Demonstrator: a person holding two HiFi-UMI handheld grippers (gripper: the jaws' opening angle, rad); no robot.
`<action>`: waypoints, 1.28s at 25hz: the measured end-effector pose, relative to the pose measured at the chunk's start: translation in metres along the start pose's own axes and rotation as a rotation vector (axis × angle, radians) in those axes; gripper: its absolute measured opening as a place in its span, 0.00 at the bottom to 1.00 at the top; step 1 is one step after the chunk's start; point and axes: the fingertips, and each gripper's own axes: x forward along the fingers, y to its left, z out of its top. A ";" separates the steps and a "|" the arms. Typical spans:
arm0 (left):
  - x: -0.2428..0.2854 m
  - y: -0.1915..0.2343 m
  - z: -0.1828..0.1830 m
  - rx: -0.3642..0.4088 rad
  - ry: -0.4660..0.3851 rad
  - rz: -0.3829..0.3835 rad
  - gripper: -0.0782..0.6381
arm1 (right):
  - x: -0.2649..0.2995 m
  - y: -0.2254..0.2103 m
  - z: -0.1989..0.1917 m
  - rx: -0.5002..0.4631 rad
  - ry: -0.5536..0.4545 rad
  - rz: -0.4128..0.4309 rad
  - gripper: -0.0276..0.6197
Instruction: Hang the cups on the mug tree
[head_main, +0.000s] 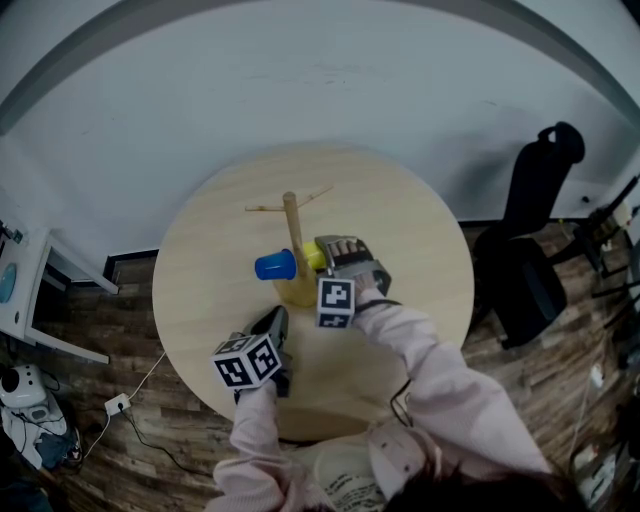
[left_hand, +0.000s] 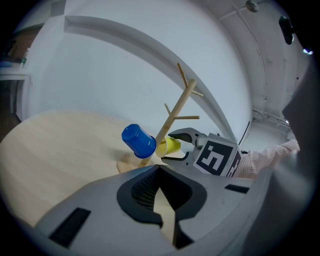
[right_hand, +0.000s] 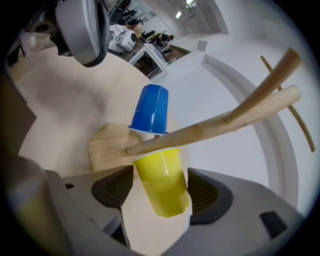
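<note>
your right gripper (head_main: 336, 246) sits at the light wooden mug tree (head_main: 291, 225) near the middle of the round pale wooden table (head_main: 200, 260). its jaws stand spread, one on each side of the small yellow plastic cup (right_hand: 162, 185), pads just off its walls. the yellow cup lies sideways, rim against the tree's trunk. the small blue plastic cup (right_hand: 150, 110) sits on the trunk's opposite side, rim toward it. your left gripper (left_hand: 160, 192) rests near the table's edge, well apart from the tree, jaws pressed together, nothing between them.
</note>
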 end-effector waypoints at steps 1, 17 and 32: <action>0.000 -0.001 0.000 0.000 0.001 -0.001 0.13 | -0.001 0.001 0.000 0.007 -0.004 0.002 0.61; -0.009 -0.005 -0.010 -0.001 0.006 -0.002 0.13 | -0.025 -0.005 0.014 0.104 -0.099 -0.049 0.62; -0.017 -0.020 -0.017 0.009 -0.007 -0.008 0.13 | -0.073 -0.014 0.012 0.408 -0.186 -0.112 0.25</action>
